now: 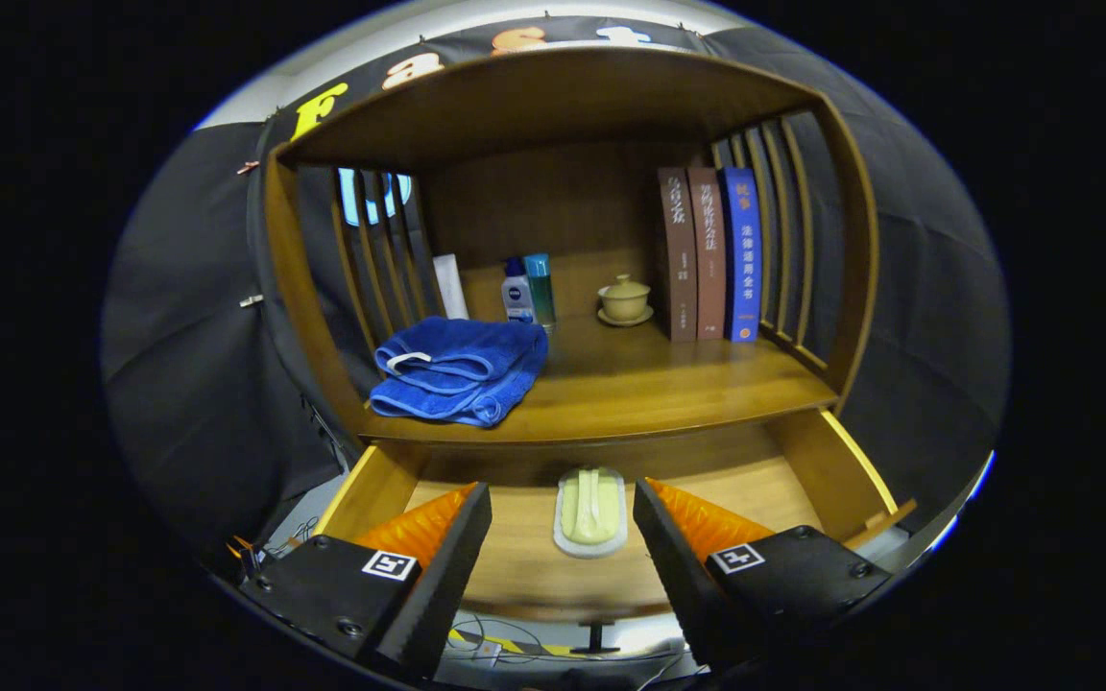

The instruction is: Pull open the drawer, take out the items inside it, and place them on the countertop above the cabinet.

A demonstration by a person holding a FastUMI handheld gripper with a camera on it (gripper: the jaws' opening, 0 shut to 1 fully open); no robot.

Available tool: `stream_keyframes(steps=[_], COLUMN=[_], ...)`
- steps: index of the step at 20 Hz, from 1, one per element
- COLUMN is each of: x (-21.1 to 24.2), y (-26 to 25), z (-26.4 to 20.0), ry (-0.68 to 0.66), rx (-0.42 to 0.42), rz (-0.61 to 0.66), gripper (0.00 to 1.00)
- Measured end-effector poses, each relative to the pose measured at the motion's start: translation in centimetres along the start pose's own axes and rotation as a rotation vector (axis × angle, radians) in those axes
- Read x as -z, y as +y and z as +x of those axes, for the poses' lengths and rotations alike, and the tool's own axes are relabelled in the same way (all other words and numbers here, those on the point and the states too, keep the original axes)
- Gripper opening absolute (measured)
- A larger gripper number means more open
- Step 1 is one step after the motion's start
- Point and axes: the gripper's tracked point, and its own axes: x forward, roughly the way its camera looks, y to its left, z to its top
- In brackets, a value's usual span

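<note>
Gripper (563, 499), lower centre of the frame: the jaws are standing wide apart and gripping nothing, hovering over the pulled-out drawer (841, 470). Between the fingers (447, 537), at lower centre, a pale green item in a white oblong dish (590, 512) is lying lengthwise on the drawer floor, apart from both fingers. No other thing is lying between it and the jaws. The drawer's side walls are flaring outward at lower left and lower right.

Above the drawer, across the middle of the frame, the table (668, 384) of the wooden cabinet (553, 96) is carrying several things. At centre left a folded blue towel (462, 369) is resting near the front edge, slightly overhanging it. Behind the towel, a white bottle (517, 291) and a teal bottle (540, 288) are standing upright and touching, with a white upright object (450, 286) just to their left. At centre, a small lidded cup on a saucer (624, 300) is sitting near the back panel. To its right, three upright books (709, 251), two brown and one blue, are standing against the slatted side panel (783, 221) at upper right. A matching slatted panel is closing the upper left side.
</note>
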Motion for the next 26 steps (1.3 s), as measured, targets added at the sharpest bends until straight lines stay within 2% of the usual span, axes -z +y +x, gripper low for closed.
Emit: stream_keyframes(steps=[4, 5, 7, 12, 14, 17, 20, 21, 23, 26], x=[1.3, 2.2, 3.4, 7.0, 7.9, 8.6, 8.4, 8.4, 8.5, 8.6], y=[-0.7, -1.2, -1.7, -2.8, -2.8, -2.7, -2.8, -2.7, -2.6, -2.7], z=[5.7, 6.9, 8.9, 11.3, 11.6, 11.8, 12.0, 11.7, 11.8, 11.6], ry=[0.138, 0.186, 0.246, 0.449, 0.505, 0.54, 0.52, 0.523, 0.524, 0.496], rx=[0.031, 0.047, 0.067, 0.122, 0.123, 0.124, 0.124, 0.118, 0.108, 0.093], rz=[0.035, 0.034, 0.034, -0.013, -0.007, -0.011, -0.025, -0.028, -0.029, -0.022], gripper=[0.95, 0.92, 0.92, 0.85, 0.77, 0.53, 0.3, 0.3, 0.19, 0.19])
